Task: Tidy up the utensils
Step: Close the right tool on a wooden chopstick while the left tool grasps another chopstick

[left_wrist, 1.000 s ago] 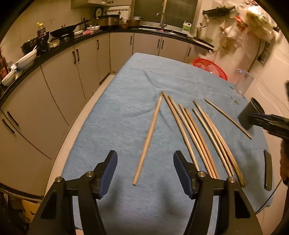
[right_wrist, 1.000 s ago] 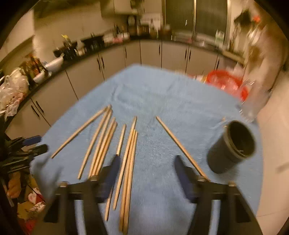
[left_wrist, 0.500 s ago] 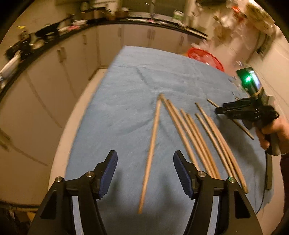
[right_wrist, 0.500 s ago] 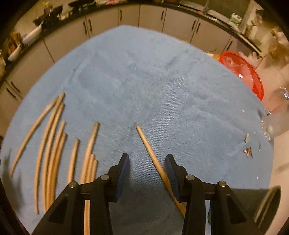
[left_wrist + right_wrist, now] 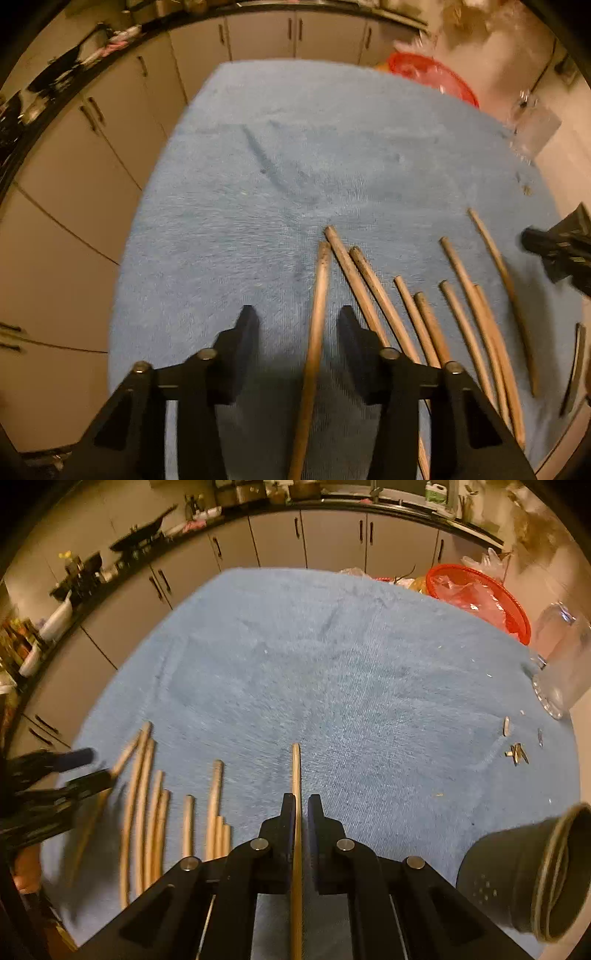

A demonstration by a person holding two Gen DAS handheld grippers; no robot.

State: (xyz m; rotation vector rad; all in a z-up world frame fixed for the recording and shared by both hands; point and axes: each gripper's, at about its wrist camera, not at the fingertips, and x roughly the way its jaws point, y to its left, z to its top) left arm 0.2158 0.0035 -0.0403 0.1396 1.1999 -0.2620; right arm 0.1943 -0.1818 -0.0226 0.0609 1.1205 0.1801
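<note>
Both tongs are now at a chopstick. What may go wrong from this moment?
1. The right tongs pinch one chopstick far from its tip; the long free end may swing or slip.
2. The left tongs straddle another chopstick, but the next chopstick lies beside the right finger and may be pushed or caught.
3. The dark cup lies tilted on the towel; it may roll when a chopstick enters.
</note>
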